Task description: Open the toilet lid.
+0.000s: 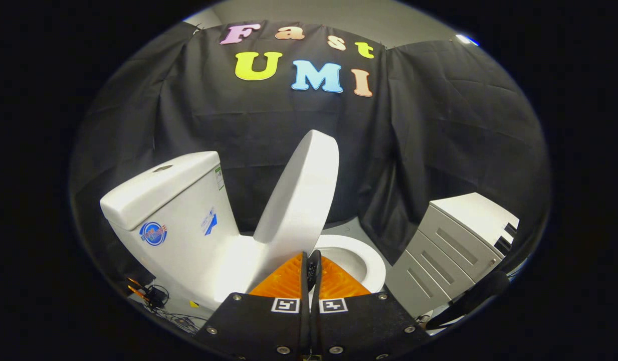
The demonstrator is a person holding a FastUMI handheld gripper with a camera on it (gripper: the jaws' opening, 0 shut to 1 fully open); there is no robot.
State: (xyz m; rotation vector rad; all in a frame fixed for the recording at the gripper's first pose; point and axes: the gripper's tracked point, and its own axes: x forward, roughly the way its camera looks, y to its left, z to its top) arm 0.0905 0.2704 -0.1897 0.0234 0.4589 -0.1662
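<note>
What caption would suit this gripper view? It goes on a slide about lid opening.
Toilet lid raised nearly upright beside the tank, bowl exposed; the gripper, fingers together and empty, sits just before it.

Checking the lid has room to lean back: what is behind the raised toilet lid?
Behind the lid stands the white tank, then the black cloth wall. The hinge is hidden by the lid and the shut gripper.

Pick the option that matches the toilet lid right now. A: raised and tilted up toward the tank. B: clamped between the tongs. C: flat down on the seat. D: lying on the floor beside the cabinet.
A: the toilet lid stands raised off the bowl, angled up beside the tank, while the tongs sit closed together with nothing between them, just in front of its lower edge.
</note>
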